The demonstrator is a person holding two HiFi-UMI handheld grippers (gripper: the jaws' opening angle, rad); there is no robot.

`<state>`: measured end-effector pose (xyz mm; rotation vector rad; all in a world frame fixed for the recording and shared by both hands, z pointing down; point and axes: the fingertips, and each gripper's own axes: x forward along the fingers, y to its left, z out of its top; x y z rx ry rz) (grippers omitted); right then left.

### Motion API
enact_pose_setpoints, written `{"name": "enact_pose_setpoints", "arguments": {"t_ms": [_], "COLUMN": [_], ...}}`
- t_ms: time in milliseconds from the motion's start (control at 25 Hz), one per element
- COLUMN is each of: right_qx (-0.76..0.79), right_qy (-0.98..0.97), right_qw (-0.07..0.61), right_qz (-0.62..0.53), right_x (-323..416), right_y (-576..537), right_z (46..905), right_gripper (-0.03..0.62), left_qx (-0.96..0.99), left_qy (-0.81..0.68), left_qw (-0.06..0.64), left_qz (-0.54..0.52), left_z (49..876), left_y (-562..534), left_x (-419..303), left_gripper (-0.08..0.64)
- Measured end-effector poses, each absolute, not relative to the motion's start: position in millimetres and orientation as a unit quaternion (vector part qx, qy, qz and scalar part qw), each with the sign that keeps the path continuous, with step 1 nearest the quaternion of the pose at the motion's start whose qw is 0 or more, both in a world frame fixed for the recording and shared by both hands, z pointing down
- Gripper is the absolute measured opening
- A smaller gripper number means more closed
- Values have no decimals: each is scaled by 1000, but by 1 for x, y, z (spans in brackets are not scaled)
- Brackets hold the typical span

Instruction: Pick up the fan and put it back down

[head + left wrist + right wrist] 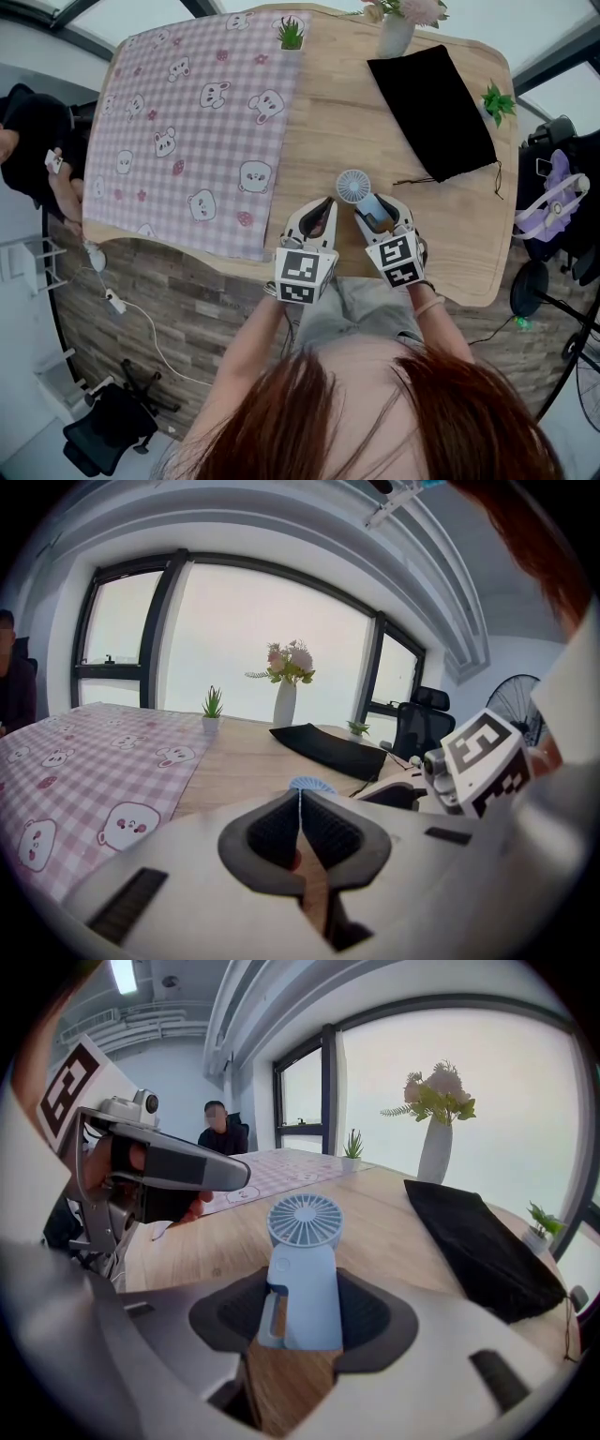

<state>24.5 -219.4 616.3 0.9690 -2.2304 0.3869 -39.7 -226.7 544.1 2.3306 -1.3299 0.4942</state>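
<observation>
The right gripper [302, 1309] has its fingers closed on the handle of the small blue fan [305, 1227], pads pressed to both sides and the round head sticking out past the fingertips. Whether the fan touches the wooden desk [347, 112] cannot be told. It sits near the desk's front edge, between a checked cloth [187, 122] and a black pouch [431, 111]. Just beside it, the left gripper [300, 810] has its fingers together, holding nothing.

In the head view, the right hand-held gripper [380, 208] hides the handle of the fan [353, 186].
</observation>
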Motion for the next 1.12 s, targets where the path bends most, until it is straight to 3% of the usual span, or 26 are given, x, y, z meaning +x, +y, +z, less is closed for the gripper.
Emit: {"name": "enact_pose_setpoints", "arguments": {"t_ms": [1120], "right_qx": [361], "right_qy": [-843], "right_qw": [355], "right_qz": [181], "right_x": [26], "right_y": [-215], "right_z": [639], "right_gripper": [218], "left_qx": [830], "left_qy": [-475], "left_qw": [231], "left_qz": [181], "left_z": [561], "left_y": [-226], "left_x": [-36], "left_gripper": [12]}}
